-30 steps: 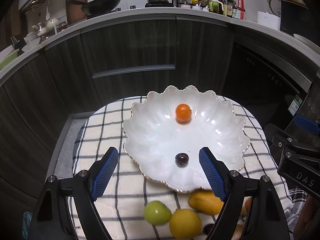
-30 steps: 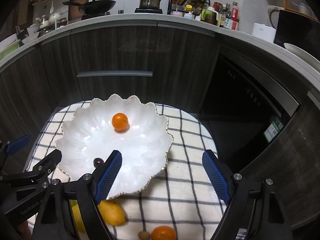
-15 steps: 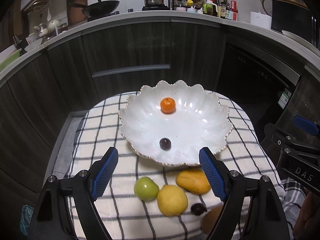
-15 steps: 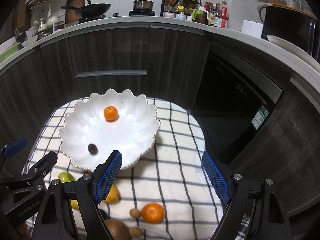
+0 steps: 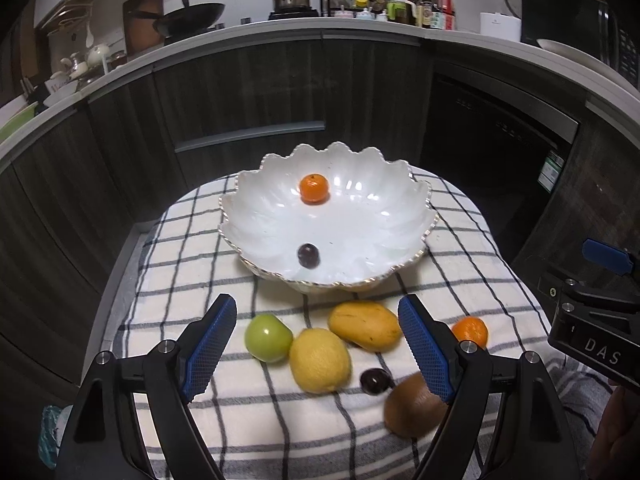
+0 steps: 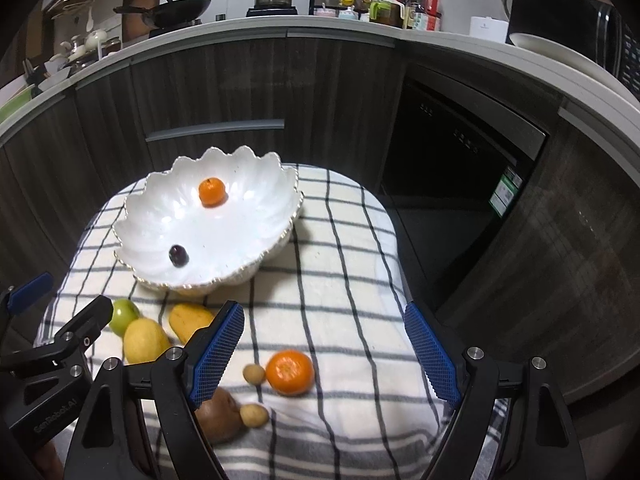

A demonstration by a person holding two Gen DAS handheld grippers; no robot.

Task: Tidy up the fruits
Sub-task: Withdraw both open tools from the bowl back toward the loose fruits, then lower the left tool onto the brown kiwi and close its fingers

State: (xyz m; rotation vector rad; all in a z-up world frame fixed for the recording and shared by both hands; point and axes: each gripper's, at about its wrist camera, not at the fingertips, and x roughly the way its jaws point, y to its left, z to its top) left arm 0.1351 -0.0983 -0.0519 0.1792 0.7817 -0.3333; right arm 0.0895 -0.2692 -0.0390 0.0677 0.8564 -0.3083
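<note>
A white scalloped bowl (image 5: 264, 216) (image 6: 256, 216) on a checked cloth holds a small orange (image 5: 314, 188) (image 6: 212, 191) and a dark plum (image 5: 308, 255) (image 6: 178, 255). In front of it lie a green apple (image 5: 267, 337) (image 6: 123, 315), a lemon (image 5: 319, 361) (image 6: 145, 340), a mango (image 5: 365, 325) (image 6: 188, 322), a second dark plum (image 5: 374, 381), a brown kiwi (image 5: 412, 406) (image 6: 218, 414), an orange (image 5: 470, 331) (image 6: 290, 372) and two small tan fruits (image 6: 254, 374). My left gripper (image 5: 316, 316) hangs open above the loose fruit. My right gripper (image 6: 324, 324) is open over the cloth, above the orange.
The checked cloth (image 5: 184, 248) (image 6: 344, 264) covers a small rounded table with edges on all sides. Dark cabinets (image 5: 248, 92) and a dishwasher (image 6: 460, 148) stand close behind. The counter above carries a wok, a pot and bottles.
Both grippers have drawn back from the bowl toward the near side of the table. The loose fruit in front of the bowl has come into view. Both stayed open.
</note>
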